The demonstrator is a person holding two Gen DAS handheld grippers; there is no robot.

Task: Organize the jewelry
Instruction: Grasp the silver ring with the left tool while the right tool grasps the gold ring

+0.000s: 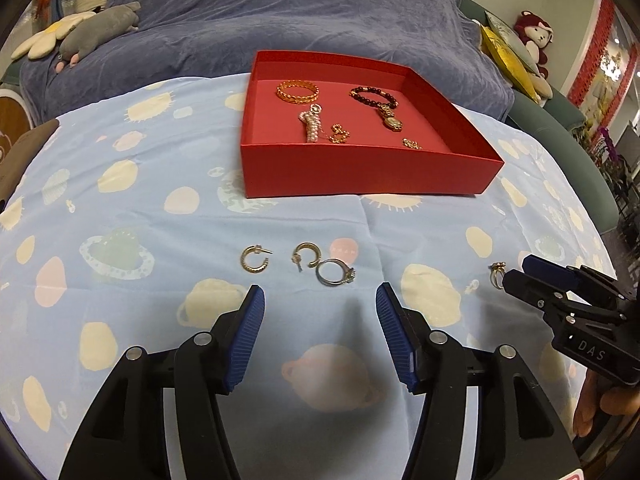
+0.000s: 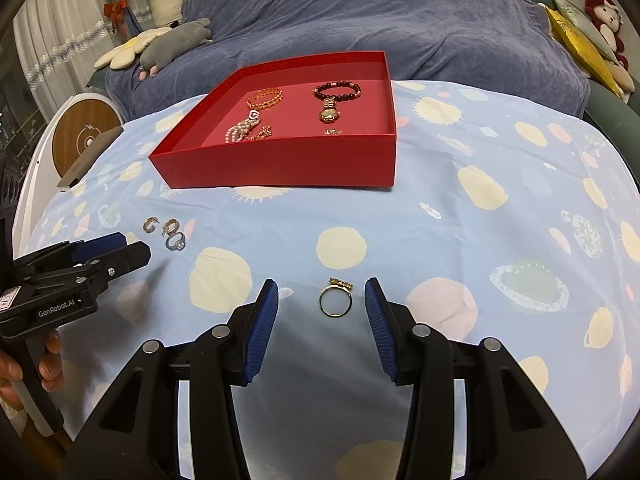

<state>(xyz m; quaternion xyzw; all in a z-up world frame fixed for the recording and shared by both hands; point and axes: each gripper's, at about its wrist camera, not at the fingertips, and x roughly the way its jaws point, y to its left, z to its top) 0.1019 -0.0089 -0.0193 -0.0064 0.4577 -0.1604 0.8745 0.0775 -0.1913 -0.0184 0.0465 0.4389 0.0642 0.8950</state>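
A red box (image 1: 360, 168) (image 2: 280, 164) on the blue patterned cloth holds a gold bangle (image 1: 298, 92), a dark bead bracelet (image 1: 374, 96), a pearl piece (image 1: 312, 124) and small gold items. On the cloth before my left gripper (image 1: 320, 296) lie two gold hoop earrings (image 1: 254, 259) (image 1: 305, 254) and a silver ring (image 1: 334, 272). That gripper is open, just short of the ring, nothing between its pads. My right gripper (image 2: 322, 290) is open too, with a gold ring (image 2: 335, 300) lying on the cloth between its fingertips, untouched by either pad.
The cloth (image 2: 480, 240) covers a table before a sofa under a purple blanket (image 1: 300, 12) with plush toys. A round wooden disc (image 2: 84, 136) stands off the left edge. A person's hand (image 2: 48, 356) holds the left gripper's handle.
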